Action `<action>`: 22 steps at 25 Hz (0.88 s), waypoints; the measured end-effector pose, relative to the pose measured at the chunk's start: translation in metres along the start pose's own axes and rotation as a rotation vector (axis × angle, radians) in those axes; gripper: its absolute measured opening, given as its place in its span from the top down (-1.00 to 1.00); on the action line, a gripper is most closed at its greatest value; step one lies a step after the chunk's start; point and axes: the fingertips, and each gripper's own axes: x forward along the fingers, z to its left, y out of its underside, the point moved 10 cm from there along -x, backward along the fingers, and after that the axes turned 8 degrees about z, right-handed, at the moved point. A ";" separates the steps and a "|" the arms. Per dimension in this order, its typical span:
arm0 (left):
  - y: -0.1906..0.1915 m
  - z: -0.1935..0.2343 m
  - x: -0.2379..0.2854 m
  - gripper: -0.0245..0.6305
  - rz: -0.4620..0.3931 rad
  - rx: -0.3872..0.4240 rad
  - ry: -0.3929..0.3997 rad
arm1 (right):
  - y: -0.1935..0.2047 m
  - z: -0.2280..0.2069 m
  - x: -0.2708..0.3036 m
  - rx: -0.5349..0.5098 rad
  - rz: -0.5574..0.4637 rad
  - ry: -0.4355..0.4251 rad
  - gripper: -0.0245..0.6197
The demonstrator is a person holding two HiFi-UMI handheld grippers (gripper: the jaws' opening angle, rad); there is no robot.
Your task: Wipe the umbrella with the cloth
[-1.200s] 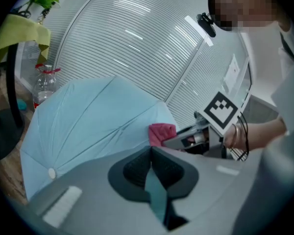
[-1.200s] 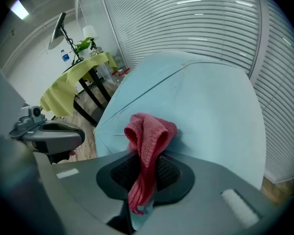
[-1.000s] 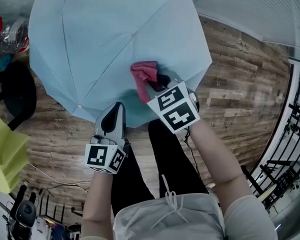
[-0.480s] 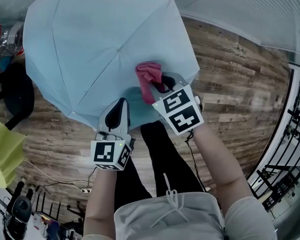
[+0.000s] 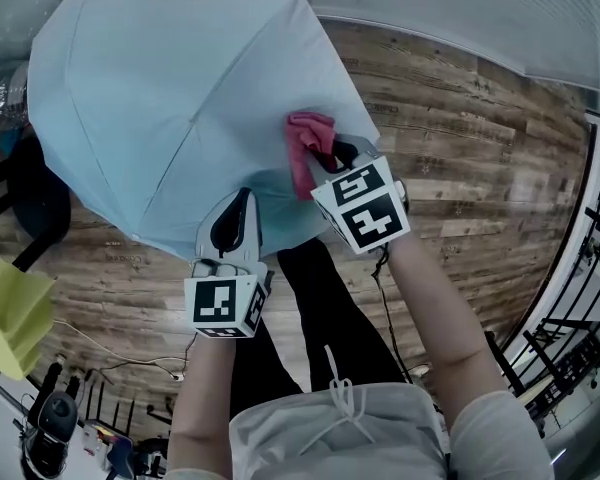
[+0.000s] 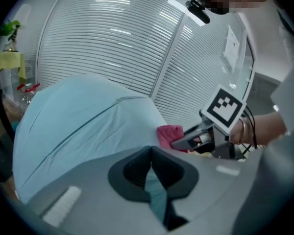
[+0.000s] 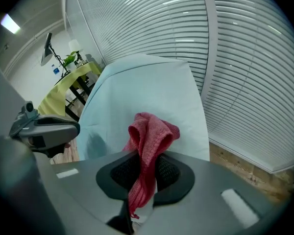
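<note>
The open umbrella (image 5: 170, 98) spread above the floor (image 5: 460, 148), in front of the person. The cloth (image 5: 305, 143) lay on its near right edge, pinched in the right hand-held gripper (image 5: 325, 158). Left of it, the left hand-held gripper (image 5: 235, 208) pinched the umbrella's near edge.

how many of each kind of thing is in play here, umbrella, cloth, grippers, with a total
light blue umbrella: 1
pink cloth: 1
grippers: 2, the left gripper shut on the umbrella's edge, the right gripper shut on the cloth
total: 4
</note>
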 end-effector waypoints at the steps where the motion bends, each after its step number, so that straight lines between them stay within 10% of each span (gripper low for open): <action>1: -0.001 -0.003 0.003 0.91 0.003 0.009 0.001 | 0.003 -0.006 0.002 0.009 0.006 0.006 0.73; 22: 0.008 -0.048 0.036 0.90 0.053 0.116 0.111 | 0.061 -0.093 0.006 0.127 0.130 0.213 0.73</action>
